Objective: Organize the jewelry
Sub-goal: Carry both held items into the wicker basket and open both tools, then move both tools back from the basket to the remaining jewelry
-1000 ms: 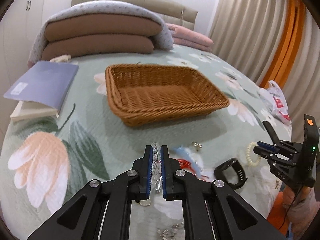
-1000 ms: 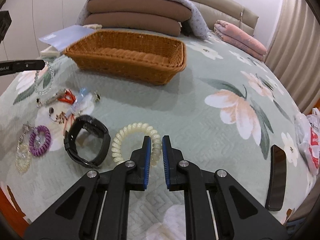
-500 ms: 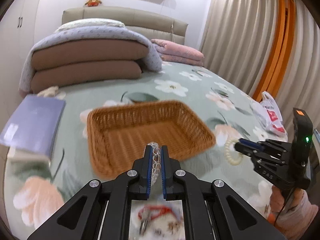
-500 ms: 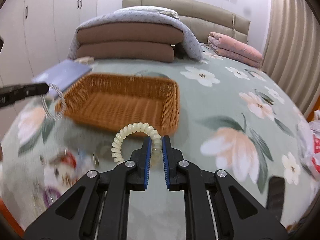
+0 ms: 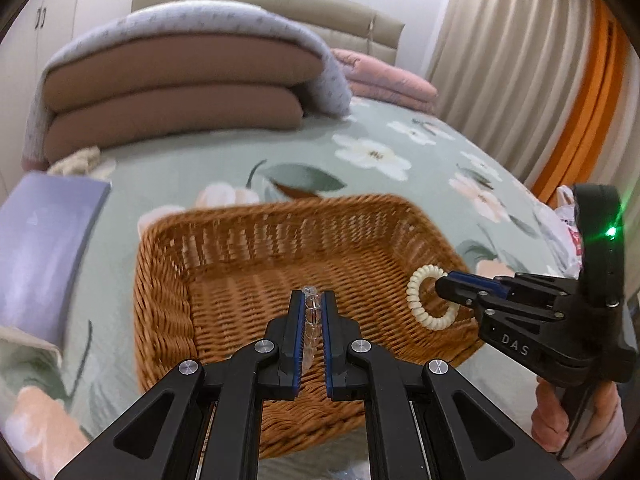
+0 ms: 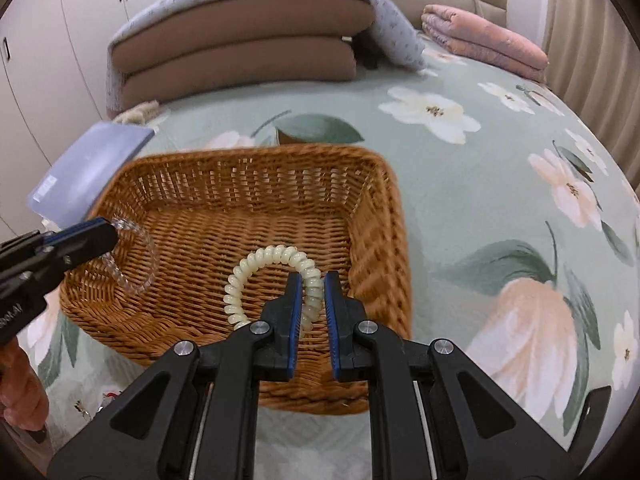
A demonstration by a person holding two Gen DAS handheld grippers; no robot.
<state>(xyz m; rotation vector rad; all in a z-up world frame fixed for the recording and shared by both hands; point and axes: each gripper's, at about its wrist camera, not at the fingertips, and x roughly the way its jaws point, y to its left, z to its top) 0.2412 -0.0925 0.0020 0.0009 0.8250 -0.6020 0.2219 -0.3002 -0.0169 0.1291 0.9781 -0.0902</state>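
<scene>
A brown wicker basket (image 5: 248,248) (image 6: 256,184) lies on the flowered bed cover. My left gripper (image 5: 312,300) is shut on a clear bead bracelet (image 5: 311,320) and holds it above the basket's inside; the bracelet hangs as a loop in the right wrist view (image 6: 136,256) from the left gripper (image 6: 106,232). My right gripper (image 6: 310,280) is shut on a cream spiral coil band (image 6: 264,264) over the basket's right part; it also shows in the left wrist view (image 5: 444,288), with the band (image 5: 420,300) hanging.
A lilac folder (image 5: 36,240) (image 6: 92,168) lies left of the basket. Stacked brown cushions under a grey blanket (image 5: 180,92) and a pink folded quilt (image 6: 484,40) lie behind. Small jewelry pieces (image 6: 96,404) lie on the cover near the basket's front left.
Both grippers have moved forward from the jewelry pile and now hold the bracelet and the coil band over the basket's inside.
</scene>
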